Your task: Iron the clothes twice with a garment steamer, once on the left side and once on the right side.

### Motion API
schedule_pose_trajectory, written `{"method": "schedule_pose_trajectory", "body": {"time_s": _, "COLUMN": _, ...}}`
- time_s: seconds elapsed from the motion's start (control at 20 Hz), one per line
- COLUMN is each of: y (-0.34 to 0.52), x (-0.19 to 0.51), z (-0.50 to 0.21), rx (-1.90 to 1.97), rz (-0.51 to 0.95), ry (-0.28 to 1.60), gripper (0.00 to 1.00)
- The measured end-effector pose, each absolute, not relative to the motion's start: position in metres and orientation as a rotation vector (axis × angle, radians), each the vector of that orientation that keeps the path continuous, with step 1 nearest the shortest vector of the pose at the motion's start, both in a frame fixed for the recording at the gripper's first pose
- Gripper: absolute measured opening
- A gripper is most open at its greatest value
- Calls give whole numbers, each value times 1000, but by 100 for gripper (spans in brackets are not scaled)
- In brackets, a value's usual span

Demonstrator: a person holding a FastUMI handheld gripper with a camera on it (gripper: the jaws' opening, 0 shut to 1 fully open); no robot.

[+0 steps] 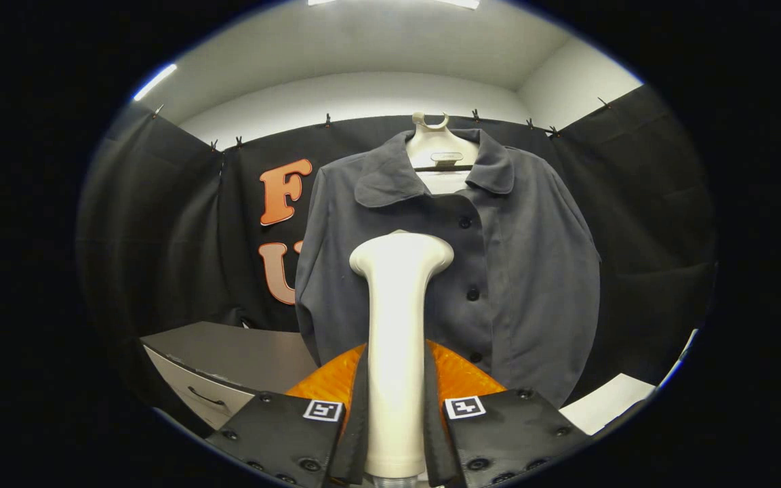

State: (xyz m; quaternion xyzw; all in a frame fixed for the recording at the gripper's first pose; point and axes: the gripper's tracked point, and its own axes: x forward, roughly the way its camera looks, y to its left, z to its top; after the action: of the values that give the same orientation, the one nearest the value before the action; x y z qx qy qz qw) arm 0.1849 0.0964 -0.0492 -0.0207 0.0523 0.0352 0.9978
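A dark grey button-up jacket (519,271) hangs on a white hanger (439,146) in front of the black cloth wall. My gripper (396,407) is shut on the handle of a cream garment steamer (397,325), which stands upright between the fingers. The steamer's wide head (401,254) is up against the jacket's front, left of the button row and below the collar. Whether the head touches the cloth I cannot tell.
A grey cabinet (228,359) with a drawer handle stands lower left of the jacket. An orange surface (462,376) lies just beyond the fingers, under the jacket's hem. A white flat surface (607,400) sits at the lower right.
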Motion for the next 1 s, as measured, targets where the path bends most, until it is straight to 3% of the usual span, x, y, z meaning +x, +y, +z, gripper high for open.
{"method": "schedule_pose_trajectory", "body": {"time_s": 1.0, "y": 87, "x": 167, "z": -114, "rx": -57, "rz": 26, "ry": 206, "gripper": 41}}
